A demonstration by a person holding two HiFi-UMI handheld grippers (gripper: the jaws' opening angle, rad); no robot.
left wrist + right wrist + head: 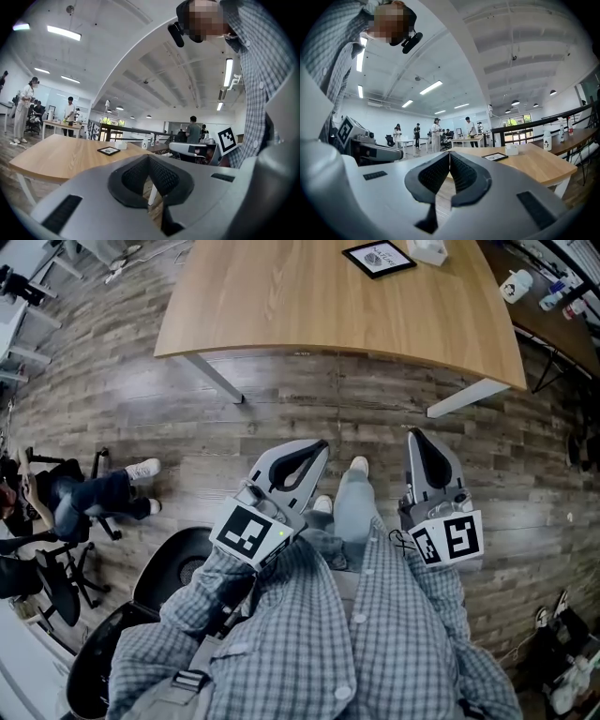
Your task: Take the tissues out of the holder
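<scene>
left gripper [149, 158]: fingers pressed together, nothing between them
right gripper [449, 154]: fingers closed tip to tip, empty
tissue holder [429, 249]: white, far side of wooden surface [309, 306], near black-framed card [378, 258], well apart from both grippers

The head camera looks steeply down over the person's checked shirt [309, 634]. It takes in the left gripper [323, 444] and the right gripper [412, 432], the plank floor [141, 399] and, well ahead at the top of the frame, the desk [309, 306].

Each gripper camera rides low and close behind its own jaws, which fill the lower frame, and it looks roughly level across the room. The left gripper view catches the right gripper at its right side. The right gripper view catches the left gripper at its left side.

All three views share the desk, its black framed card [378, 258] and the white box [428, 249] beside it.
</scene>
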